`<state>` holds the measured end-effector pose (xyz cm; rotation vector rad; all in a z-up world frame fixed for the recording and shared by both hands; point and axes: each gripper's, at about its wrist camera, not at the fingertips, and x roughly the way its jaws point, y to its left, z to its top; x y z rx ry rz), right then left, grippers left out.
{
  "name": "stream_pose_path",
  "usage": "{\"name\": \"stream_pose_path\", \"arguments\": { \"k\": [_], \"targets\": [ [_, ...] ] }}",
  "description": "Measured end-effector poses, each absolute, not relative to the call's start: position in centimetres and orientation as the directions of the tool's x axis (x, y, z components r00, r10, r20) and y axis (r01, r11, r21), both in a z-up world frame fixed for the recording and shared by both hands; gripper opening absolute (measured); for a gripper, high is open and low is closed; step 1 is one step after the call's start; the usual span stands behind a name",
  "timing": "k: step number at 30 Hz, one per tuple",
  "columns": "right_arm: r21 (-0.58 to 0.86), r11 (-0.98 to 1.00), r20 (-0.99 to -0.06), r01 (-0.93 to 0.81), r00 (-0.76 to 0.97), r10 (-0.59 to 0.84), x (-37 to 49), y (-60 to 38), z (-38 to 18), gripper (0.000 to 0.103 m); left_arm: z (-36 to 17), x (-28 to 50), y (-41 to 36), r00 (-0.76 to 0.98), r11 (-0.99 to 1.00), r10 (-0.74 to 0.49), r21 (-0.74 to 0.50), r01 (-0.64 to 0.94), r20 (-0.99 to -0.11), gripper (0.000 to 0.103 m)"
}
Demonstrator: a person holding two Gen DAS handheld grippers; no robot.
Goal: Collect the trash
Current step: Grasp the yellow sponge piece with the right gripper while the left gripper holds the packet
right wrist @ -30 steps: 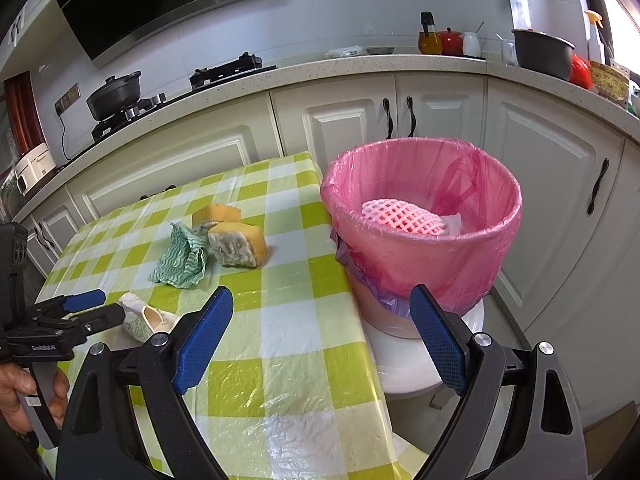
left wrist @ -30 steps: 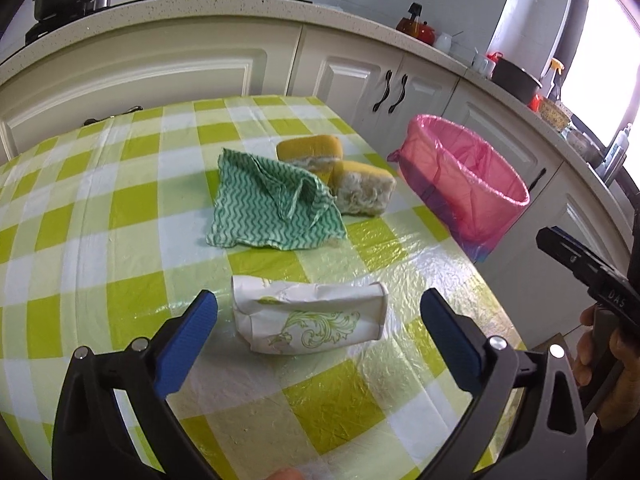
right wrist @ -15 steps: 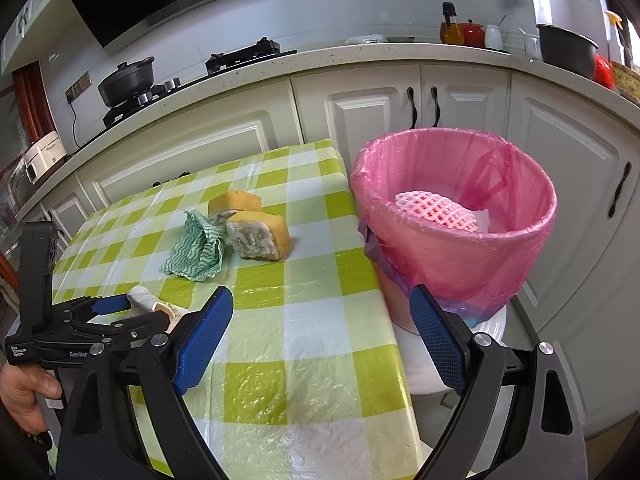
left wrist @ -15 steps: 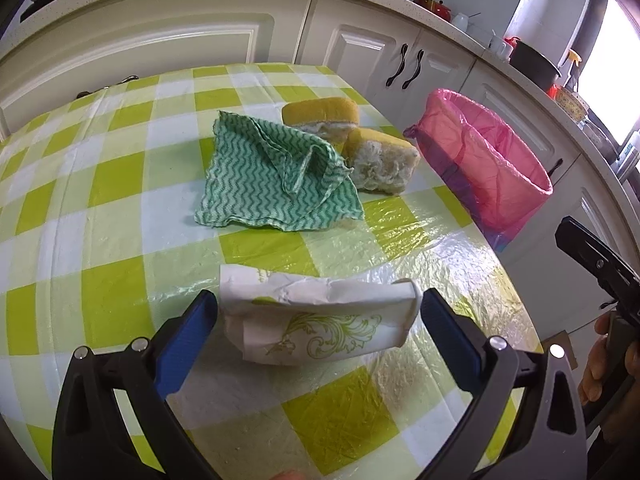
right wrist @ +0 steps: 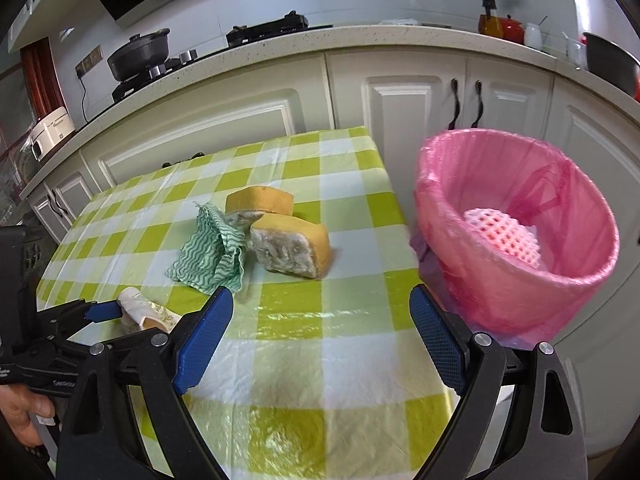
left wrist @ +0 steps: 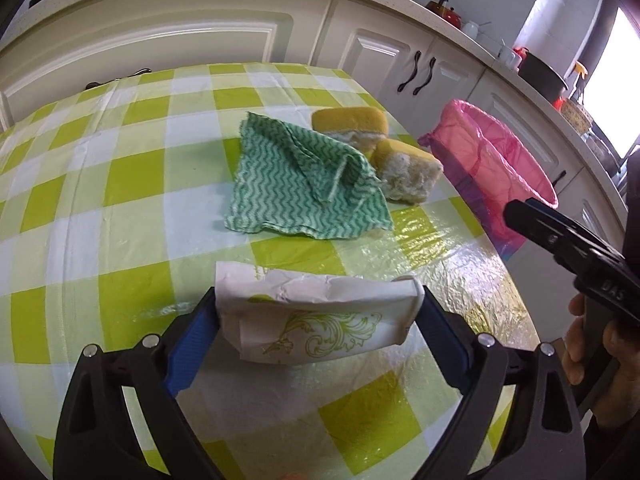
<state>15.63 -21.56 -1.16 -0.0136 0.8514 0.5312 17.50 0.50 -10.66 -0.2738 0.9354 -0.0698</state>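
Green-checked tablecloth [left wrist: 120,208] gleams under plastic before white kitchen cabinets [right wrist: 404,96].

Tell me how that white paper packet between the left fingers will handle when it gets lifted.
The paper packet looks creased and thin, so it is probably light and will likely crumple under the left gripper. Its ends already bend against the fingers, so it may sag rather than stay stiff.

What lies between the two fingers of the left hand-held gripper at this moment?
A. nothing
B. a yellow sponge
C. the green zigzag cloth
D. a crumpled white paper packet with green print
D: in the left wrist view the white paper packet sits between the blue pads of the left hand-held gripper, touching both, while the green cloth lies farther away.
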Motion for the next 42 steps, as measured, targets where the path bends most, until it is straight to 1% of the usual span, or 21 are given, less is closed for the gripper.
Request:
{"name": "stream_pose_path", "arguments": {
  "k": [9,18,20,21,22,25,29,42],
  "targets": [
    [0.225,0.882,-0.745,-0.415,0.510,0.430,19.5,-17.6,-2.3,0.085,-9.3,17.2,3.9,0.631,0.957,-0.135,-0.265,-0.117,-0.764,0.091],
    [0.198,0.894,-0.782,-0.402,0.485,0.392,22.5,-14.1,-4.1,0.084,-9.0,16.9,6.6,0.649,0.945,-0.125,-0.290,-0.154,-0.750,0.091],
    [0.186,0.896,-0.788,-0.403,0.484,0.381,22.7,-13.7,-4.5,0.081,-9.1,16.8,6.7,0.651,0.944,-0.126,-0.292,-0.154,-0.749,0.091],
    [0.184,0.897,-0.792,-0.401,0.480,0.377,22.9,-13.5,-4.8,0.075,-9.1,16.7,6.8,0.651,0.943,-0.126,-0.293,-0.155,-0.749,0.091],
    [0.183,0.899,-0.797,-0.398,0.475,0.373,23.1,-13.4,-5.0,0.064,-9.1,16.7,6.9,0.651,0.942,-0.126,-0.296,-0.157,-0.748,0.091],
    [0.177,0.898,-0.801,-0.402,0.471,0.369,23.4,-13.2,-5.3,0.059,-9.3,16.7,7.2,0.653,0.939,-0.126,-0.302,-0.163,-0.747,0.091],
    [0.152,0.905,-0.803,-0.397,0.484,0.348,23.4,-13.4,-5.2,0.057,-9.3,16.7,7.3,0.653,0.939,-0.128,-0.303,-0.162,-0.747,0.091],
    [0.138,0.935,-0.813,-0.327,0.502,0.295,21.2,-18.2,-5.0,0.056,-8.7,16.4,6.0,0.658,0.942,-0.139,-0.303,-0.142,-0.740,0.091]
  ]
}}
